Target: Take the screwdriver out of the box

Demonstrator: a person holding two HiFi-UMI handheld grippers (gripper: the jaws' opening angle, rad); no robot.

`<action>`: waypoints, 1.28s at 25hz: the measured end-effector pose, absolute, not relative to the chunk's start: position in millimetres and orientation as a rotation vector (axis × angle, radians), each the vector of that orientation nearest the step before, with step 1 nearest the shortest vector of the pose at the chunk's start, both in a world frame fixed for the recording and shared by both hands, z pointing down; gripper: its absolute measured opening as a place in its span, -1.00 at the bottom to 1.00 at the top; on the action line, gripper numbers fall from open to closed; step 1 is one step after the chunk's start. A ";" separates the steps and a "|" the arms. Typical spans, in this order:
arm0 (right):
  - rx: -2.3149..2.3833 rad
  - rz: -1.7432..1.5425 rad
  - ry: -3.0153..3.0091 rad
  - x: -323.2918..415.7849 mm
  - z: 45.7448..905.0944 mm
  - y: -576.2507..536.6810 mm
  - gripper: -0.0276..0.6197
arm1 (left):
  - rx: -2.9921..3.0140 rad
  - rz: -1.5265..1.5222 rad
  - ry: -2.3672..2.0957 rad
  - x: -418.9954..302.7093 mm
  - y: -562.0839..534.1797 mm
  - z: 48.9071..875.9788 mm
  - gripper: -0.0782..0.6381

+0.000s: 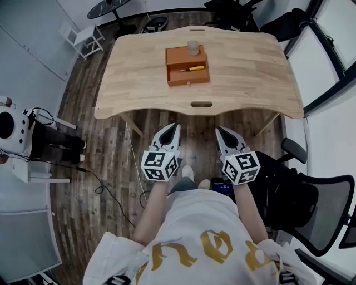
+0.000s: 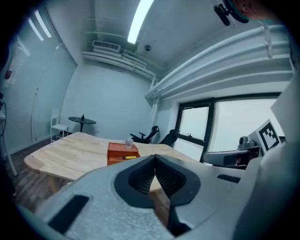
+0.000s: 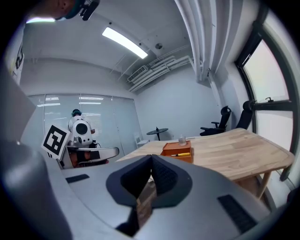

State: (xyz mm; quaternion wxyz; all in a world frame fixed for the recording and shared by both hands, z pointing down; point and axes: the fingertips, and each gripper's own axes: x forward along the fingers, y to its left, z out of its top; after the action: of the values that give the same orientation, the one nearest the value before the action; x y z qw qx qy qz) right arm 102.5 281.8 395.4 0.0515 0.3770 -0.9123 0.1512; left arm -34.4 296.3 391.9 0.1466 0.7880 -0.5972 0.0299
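Note:
An orange box sits near the middle of the wooden table, with its drawer pulled open toward me. A yellow-handled screwdriver lies in the drawer. The same box and screwdriver show far off in the left gripper view, and the box with the screwdriver shows in the right gripper view. My left gripper and right gripper hang side by side in front of the table's near edge, both shut and empty, well short of the box.
A small clear cup stands on the box's top. An office chair is at my right, a white device on a stand at my left. A white chair and round table stand beyond the table's far left corner.

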 end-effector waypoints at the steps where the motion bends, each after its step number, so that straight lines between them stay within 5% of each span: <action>1: 1.139 0.464 -2.784 101.6 394.7 282.7 -0.88 | 2.266 0.080 -1.721 -35.1 296.6 390.9 -0.76; 16: 1.138 0.495 -2.757 106.8 412.6 236.2 -0.88 | 2.256 -0.009 -1.674 -39.8 252.3 395.6 -0.76; 32: 1.238 0.567 -2.584 55.7 452.6 -7.2 -0.88 | 2.334 0.207 -1.539 -98.4 -11.8 440.7 -0.76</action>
State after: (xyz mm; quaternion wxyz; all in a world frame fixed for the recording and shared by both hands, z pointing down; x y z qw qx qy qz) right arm 55.7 -7.2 452.6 0.1101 0.4213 -0.8793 0.1929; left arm -98.4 -11.8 440.7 0.1686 0.8206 -0.5411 0.0728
